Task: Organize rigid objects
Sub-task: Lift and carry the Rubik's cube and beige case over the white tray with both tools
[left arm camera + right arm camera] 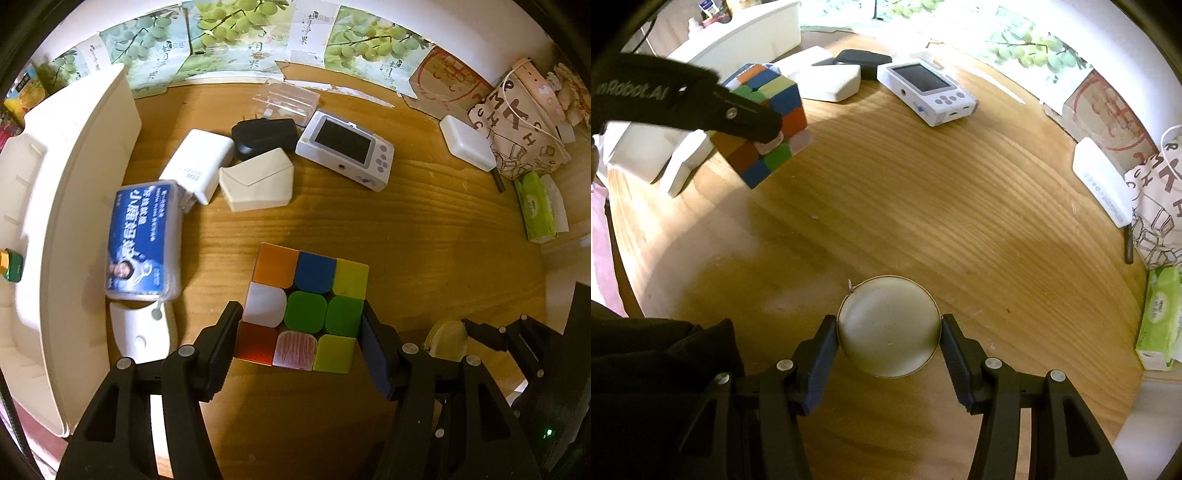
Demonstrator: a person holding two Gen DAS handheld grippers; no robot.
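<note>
My left gripper (301, 325) is shut on a multicoloured puzzle cube (306, 306) and holds it above the wooden table (406, 240). The cube also shows in the right wrist view (764, 122), lifted off the table, with the left gripper's finger (746, 118) across it. My right gripper (888, 332) is shut on a round cream disc with a metal rim (888, 326), low over the table. The disc's edge shows in the left wrist view (445, 339).
A white storage bin (55, 221) stands at the left. Beside it lie a blue-labelled box (142, 240), white chargers (199, 164), a black adapter (264, 134), a white handheld device (347, 149), a clear case (286, 99). Bag, white box and tissue pack (535, 206) at right.
</note>
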